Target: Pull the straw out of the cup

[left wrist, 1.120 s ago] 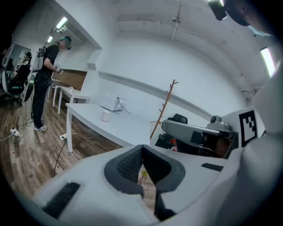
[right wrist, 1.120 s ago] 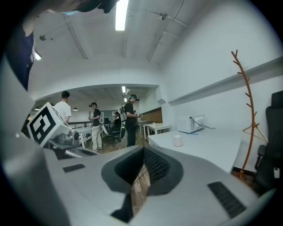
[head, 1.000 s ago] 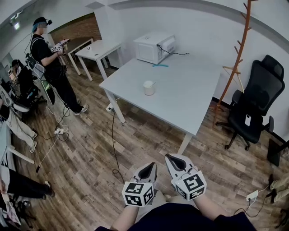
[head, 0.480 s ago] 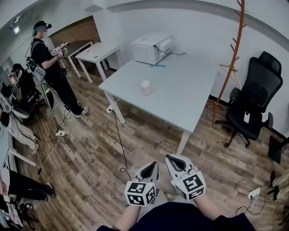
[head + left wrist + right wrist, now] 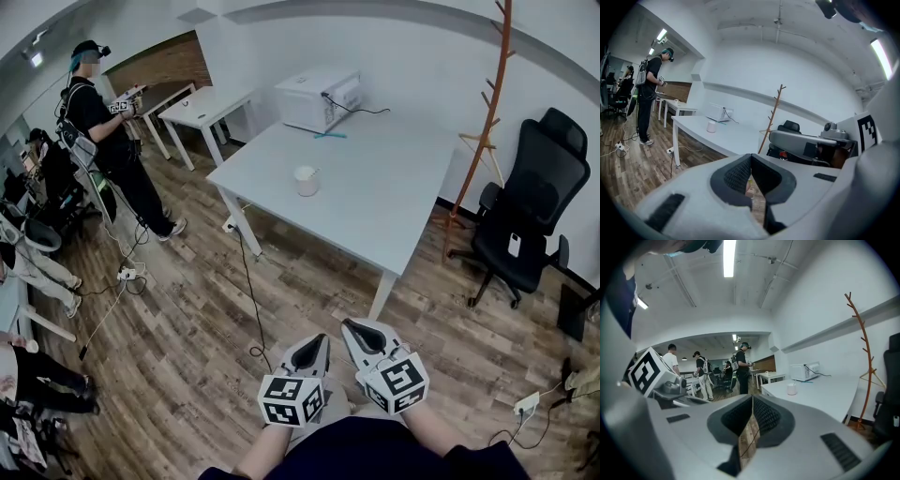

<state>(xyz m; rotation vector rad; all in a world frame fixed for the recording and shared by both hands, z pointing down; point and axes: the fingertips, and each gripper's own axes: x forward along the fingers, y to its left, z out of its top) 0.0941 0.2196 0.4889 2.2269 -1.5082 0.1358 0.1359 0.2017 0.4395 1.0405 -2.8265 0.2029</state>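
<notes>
White table (image 5: 403, 202) holds the cup (image 5: 307, 181); left gripper (image 5: 318, 345) and right gripper (image 5: 355, 330) jaws closed, empty.

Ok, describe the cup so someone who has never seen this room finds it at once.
Find the biggest white table, the one with a white microwave at its far corner. The cup stands alone nearer the table's left edge: small, white and upright, unlike the thin teal item lying flat by the microwave.

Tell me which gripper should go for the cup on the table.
Left, marginally: the cup sits straight ahead of the left gripper, the right gripper slightly off to the side. Both are shut, empty and far from the table.
</notes>
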